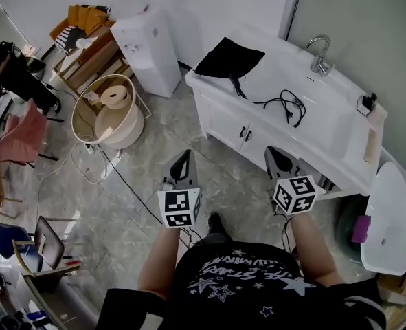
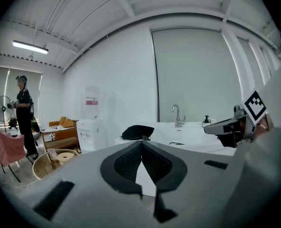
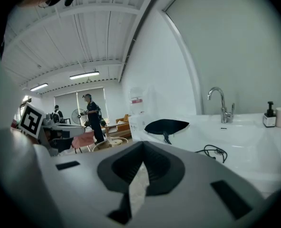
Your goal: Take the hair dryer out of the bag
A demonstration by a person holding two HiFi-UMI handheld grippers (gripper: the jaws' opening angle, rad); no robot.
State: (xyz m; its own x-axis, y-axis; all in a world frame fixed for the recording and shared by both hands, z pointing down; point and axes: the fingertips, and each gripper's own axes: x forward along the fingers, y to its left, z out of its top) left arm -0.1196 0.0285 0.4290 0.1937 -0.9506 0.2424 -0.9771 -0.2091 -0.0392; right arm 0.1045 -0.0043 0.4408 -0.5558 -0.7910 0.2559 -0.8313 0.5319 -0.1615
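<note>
On counter [image 1: 266, 74] — bag [image 1: 229, 57] at left end, cord [image 1: 290, 106] to its right, faucet [image 1: 319, 52] behind; dispenser [image 1: 148, 47] left of counter.

Grey marbled tile floor [image 1: 134, 205], long white vanity cabinet [image 1: 223, 119] far right, tall white water dispenser [image 1: 146, 50] left of it, white wall [image 1: 209, 5]

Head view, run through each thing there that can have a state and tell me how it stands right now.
left gripper, jaws shut, empty.
right gripper, jaws shut, empty.
black bag, lying flat on the counter, untouched.
hair dryer, mostly inside the bag, one dark end poking out.
cord, loose in a tangle on the counter.
cabinet doors, closed.
</note>
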